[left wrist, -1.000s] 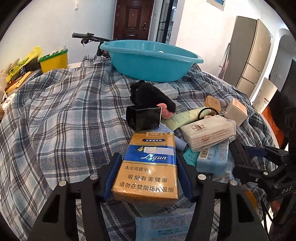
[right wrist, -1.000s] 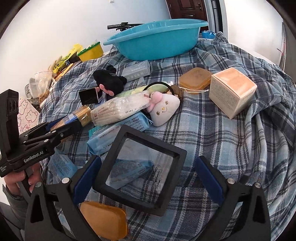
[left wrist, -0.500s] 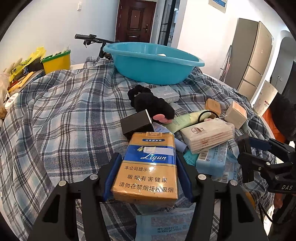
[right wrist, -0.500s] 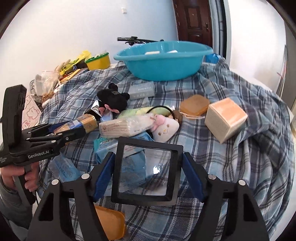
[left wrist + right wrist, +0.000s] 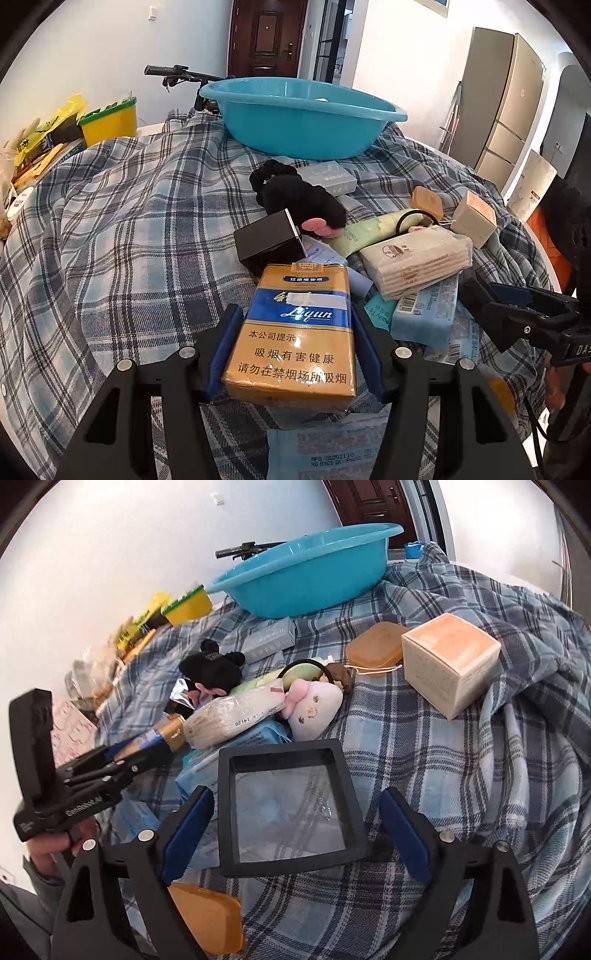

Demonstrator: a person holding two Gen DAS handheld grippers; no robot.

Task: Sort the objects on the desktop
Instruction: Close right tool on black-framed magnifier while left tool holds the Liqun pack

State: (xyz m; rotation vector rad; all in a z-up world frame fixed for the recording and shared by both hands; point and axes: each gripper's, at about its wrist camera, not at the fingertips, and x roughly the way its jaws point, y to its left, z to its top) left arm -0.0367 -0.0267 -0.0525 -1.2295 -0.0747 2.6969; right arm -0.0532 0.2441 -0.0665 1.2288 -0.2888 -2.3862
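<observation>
My left gripper [image 5: 295,314] is shut on a gold and blue cigarette pack [image 5: 295,339], held a little above the plaid cloth; the right wrist view shows the same pack [image 5: 171,733] from the side. My right gripper [image 5: 297,795] has its jaws opening. Between them lies a black square frame with a clear window [image 5: 225,812], with a gap to each blue pad. The frame rests on the cloth and blue packets. A turquoise basin [image 5: 295,125] stands at the far end of the table.
A heap sits mid-table: black plush [image 5: 295,199], black box [image 5: 269,240], tissue pack [image 5: 417,258], white plush [image 5: 314,709], grey box [image 5: 273,638]. A beige cube box [image 5: 450,661] and amber case [image 5: 376,644] lie right. An orange lid [image 5: 207,915] is near my right gripper.
The right jaws closed against the black frame and squared it up, then spread apart again, leaving gaps. The right view swung slightly. The left gripper kept the pack still.
</observation>
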